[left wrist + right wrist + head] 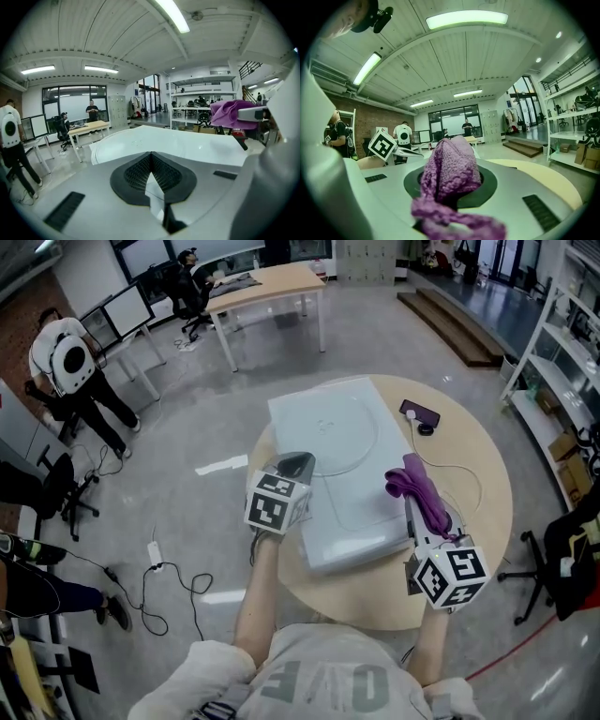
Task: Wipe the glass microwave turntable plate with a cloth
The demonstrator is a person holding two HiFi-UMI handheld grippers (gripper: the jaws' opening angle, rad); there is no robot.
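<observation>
The round glass turntable plate (pixel 342 432) lies flat on top of a white box-like appliance (pixel 361 526) on the table. My left gripper (pixel 294 465) sits at the plate's near-left rim. In the left gripper view its jaws (pixel 151 161) are closed with a thin clear edge between the pads, and the plate (pixel 154 140) stretches ahead. My right gripper (pixel 409 501) hovers over the appliance's right edge, shut on a purple cloth (pixel 422 488). That cloth (pixel 450 168) bulges out of the jaws, and it also shows from the left gripper (pixel 229 112).
The round wooden table (pixel 478 484) carries a dark phone (pixel 419 413) and a white cable (pixel 464 474) at its far right. Behind are a wooden desk (pixel 267 287), people at the back left, cables on the floor (pixel 155 568) and shelves (pixel 562 362) on the right.
</observation>
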